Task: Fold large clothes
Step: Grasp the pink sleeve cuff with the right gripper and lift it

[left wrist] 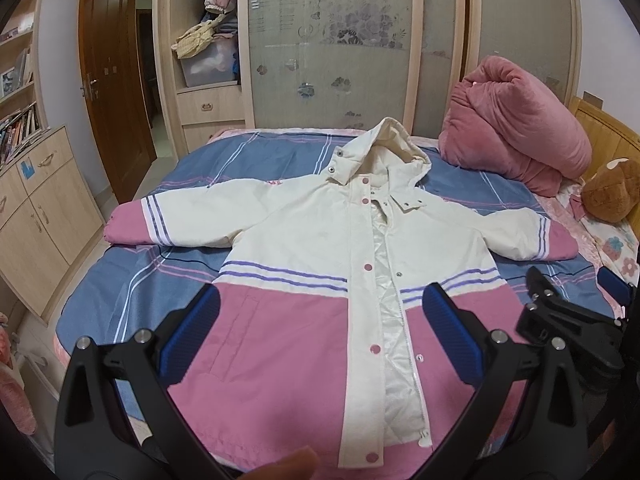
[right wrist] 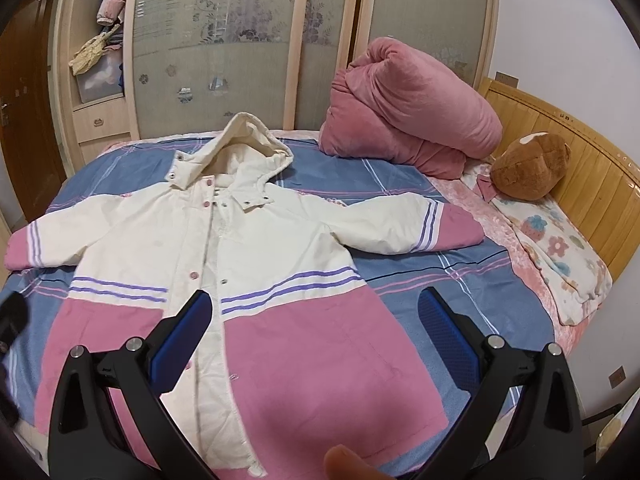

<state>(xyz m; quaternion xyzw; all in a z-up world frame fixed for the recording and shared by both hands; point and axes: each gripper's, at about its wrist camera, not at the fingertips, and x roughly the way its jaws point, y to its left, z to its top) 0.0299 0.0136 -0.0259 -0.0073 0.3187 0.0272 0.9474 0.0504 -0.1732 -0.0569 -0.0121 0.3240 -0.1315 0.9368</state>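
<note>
Clearly soft and puffy, the jacket [left wrist: 304,280] looks padded: bulky, light for its size, with a smooth shell that may slide between my pads. I judge the best holds are a sleeve cuff or the hem corners, where the fabric bunches thick enough to pinch.

It lies face up, spread flat across the middle of both frames on a blue plaid bed [left wrist: 132,292]. Its upper half is cream, its lower half pink, with purple stripes between. Both sleeves stretch sideways, ending in pink cuffs. The hood points toward the top of the frame. The front placket gapes slightly, showing white lining and pink snaps.

My left gripper [left wrist: 320,340] hovers over the hem, fingers spread wide, holding nothing. My right gripper [right wrist: 316,344] is likewise spread and empty above the pink panel.
</note>
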